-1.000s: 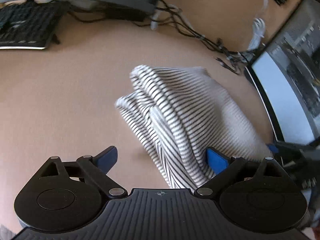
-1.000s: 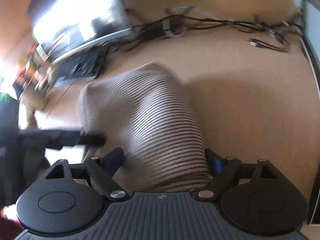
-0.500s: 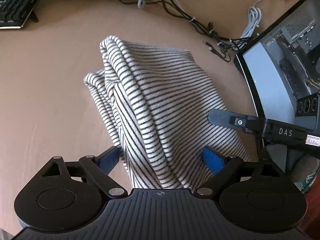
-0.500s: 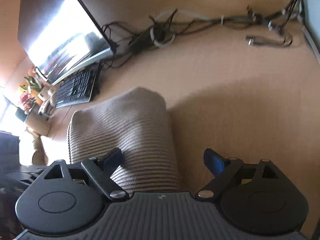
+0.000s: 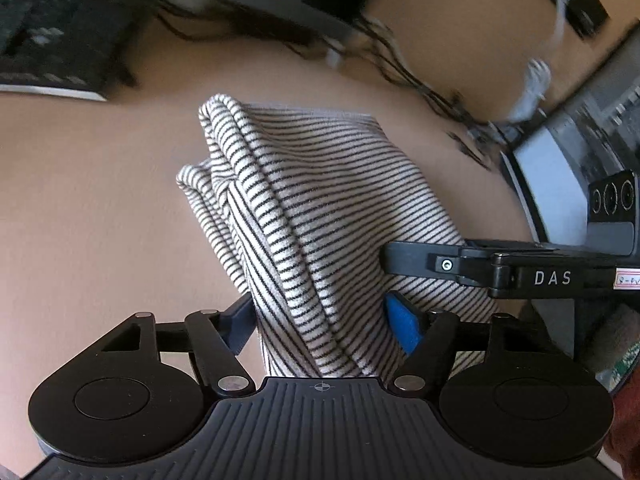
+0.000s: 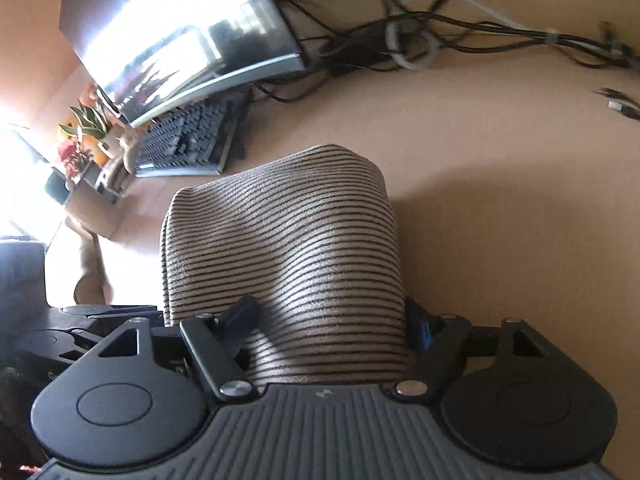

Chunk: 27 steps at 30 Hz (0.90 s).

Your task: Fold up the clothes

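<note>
The striped garment [image 5: 320,216] is clamped between the fingers of both the left hand-held gripper [image 5: 320,320] and the right hand-held gripper [image 6: 328,320], draped ahead onto the surface [image 5: 100,200].

Cream garment [image 5: 320,208] with thin black stripes, tan desk [image 5: 80,200], blue-padded black gripper [image 5: 324,320].

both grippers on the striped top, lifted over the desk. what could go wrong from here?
1. The striped garment hangs bunched in thick folds between the left gripper and the right gripper; laid down like this, it would likely crease rather than fold flat.
2. The cables and keyboard lie just beyond the cloth; a forward swing could snag or drag them.
3. The grippers sit close together, so they could collide.
</note>
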Tool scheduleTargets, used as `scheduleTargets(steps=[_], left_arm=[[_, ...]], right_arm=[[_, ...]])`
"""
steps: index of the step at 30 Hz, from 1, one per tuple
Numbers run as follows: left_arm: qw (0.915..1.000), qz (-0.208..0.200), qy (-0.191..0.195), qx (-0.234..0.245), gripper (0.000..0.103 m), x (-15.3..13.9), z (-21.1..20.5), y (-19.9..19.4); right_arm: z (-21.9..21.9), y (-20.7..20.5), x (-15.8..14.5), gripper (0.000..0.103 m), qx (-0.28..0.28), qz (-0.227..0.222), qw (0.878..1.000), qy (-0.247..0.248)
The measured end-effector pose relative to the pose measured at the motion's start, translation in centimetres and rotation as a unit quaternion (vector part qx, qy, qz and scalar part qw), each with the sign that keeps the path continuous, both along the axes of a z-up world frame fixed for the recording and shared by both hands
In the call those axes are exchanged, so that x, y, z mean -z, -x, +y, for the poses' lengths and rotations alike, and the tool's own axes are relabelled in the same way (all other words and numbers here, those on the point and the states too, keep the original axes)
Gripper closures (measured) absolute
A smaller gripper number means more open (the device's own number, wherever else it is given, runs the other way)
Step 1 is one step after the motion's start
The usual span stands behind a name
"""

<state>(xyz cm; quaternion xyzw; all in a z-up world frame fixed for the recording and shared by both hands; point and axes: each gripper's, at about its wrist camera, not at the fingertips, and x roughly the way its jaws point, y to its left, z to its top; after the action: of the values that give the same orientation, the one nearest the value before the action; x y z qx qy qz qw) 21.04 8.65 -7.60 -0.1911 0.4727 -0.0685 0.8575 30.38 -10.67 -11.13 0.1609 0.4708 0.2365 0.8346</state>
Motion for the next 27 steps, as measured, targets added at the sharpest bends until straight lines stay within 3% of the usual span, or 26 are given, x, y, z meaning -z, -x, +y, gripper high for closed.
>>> scheduleTargets(steps=[7, 14, 17, 20, 23, 27], left_arm=[[0.9982, -0.015, -0.018, -0.056, 0.031, -0.3, 7.1, -1.7], [0.9981, -0.02, 0.007, -0.059, 0.032, -0.1, 10.5, -3.5], [0.9982, -0.035, 0.003, -0.048, 0.033, -1.7, 11.1, -3.1], [0.9951, -0.086, 0.013, -0.046, 0.031, -4.2, 12.0, -2.0], [0.9891, -0.133, 0.036, -0.051, 0.027, -5.7, 13.0, -2.9], [0.9884, -0.131, 0.055, -0.054, 0.026, -4.5, 14.3, -6.3]], right_arm=[[7.3, -5.6, 0.4, 0.027, -0.023, -0.024, 0.999, -0.002], [10.3, -8.8, 0.1, 0.027, -0.011, -0.038, 0.999, 0.007], [9.6, -7.4, -0.3, 0.026, -0.014, -0.047, 0.999, 0.017], [8.8, -5.9, -0.6, 0.015, -0.019, -0.057, 0.998, 0.027], [8.1, -4.4, -0.1, 0.013, -0.022, -0.05, 0.998, 0.028], [8.4, -3.5, 0.9, 0.017, -0.005, -0.026, 1.0, 0.01]])
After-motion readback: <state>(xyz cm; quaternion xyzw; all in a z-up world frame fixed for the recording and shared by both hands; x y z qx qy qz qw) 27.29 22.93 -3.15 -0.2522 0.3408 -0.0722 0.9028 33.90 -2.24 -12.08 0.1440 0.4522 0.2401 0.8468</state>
